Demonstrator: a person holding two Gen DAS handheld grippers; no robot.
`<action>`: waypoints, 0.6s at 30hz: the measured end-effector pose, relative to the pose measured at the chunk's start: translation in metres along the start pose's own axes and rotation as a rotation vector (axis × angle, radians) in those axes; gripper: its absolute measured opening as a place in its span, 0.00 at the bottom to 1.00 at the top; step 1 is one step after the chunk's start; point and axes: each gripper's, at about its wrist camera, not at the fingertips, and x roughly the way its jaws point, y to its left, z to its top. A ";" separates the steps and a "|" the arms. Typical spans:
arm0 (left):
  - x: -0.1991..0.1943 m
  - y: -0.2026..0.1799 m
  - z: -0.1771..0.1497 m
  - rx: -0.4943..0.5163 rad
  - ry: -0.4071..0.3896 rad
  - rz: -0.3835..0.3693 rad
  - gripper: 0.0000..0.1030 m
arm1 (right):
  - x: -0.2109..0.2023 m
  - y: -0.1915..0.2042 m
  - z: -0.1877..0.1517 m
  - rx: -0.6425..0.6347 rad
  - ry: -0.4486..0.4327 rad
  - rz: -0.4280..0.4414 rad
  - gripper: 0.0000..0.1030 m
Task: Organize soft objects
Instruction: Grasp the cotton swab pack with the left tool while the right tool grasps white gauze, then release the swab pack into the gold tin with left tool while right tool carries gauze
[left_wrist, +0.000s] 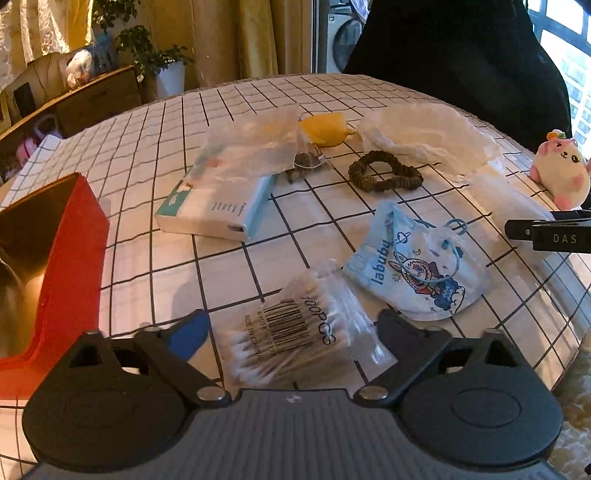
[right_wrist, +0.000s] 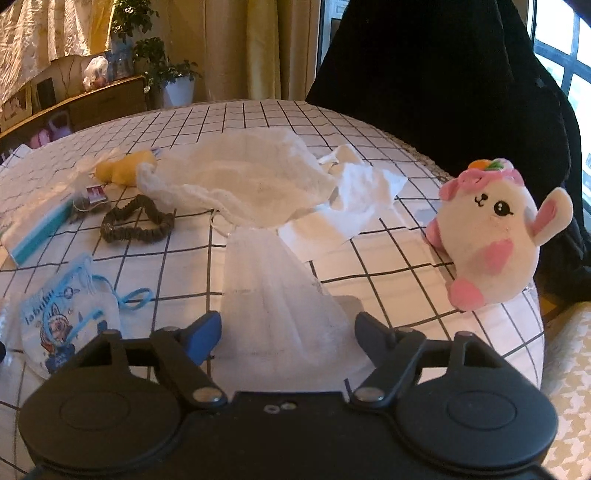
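Black plastic jaws of the left gripper (left_wrist: 291, 328) are standing wide, straddling a clear plastic packet of white-tipped cotton swabs (left_wrist: 295, 334) that is lying flat on the white tablecloth with a black grid pattern (left_wrist: 229, 266); the fingers are sitting on either side of the packet, and no pad can be seen pressing on it. Just beyond the packet, to its right, a pale blue child's face mask printed with a cartoon figure (left_wrist: 413, 266) is resting in its clear wrapper. Farther off, a white and teal cardboard box (left_wrist: 218, 210) is lying under a crinkled clear plastic bag (left_wrist: 251, 147), with a dark olive fabric scrunchie (left_wrist: 384, 173) near it and a small yellow soft object (left_wrist: 325, 127) behind. At the left edge, an open red box (left_wrist: 70, 258) is standing on the table.

The right gripper (right_wrist: 288, 332) is also holding its jaws apart, on either side of a folded white gauzy cloth (right_wrist: 273, 291) that is lying on the table between the fingers; no pad is visibly squeezing it. Beyond it, a larger crumpled white cloth (right_wrist: 251, 181) and a crumpled white tissue (right_wrist: 365, 192) are spreading across the table. To the right, a cream and pink plush animal toy (right_wrist: 491, 236) is sitting near the table's edge, well apart from the gripper.
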 end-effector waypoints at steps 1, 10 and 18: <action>0.001 0.001 0.000 -0.003 0.003 -0.002 0.86 | -0.001 0.001 0.000 -0.004 -0.002 -0.004 0.70; -0.001 0.004 -0.003 -0.008 -0.007 -0.005 0.70 | -0.012 0.004 0.000 -0.030 -0.024 -0.015 0.45; -0.007 0.014 -0.002 -0.039 -0.013 -0.015 0.65 | -0.033 0.012 0.000 -0.047 -0.066 -0.009 0.30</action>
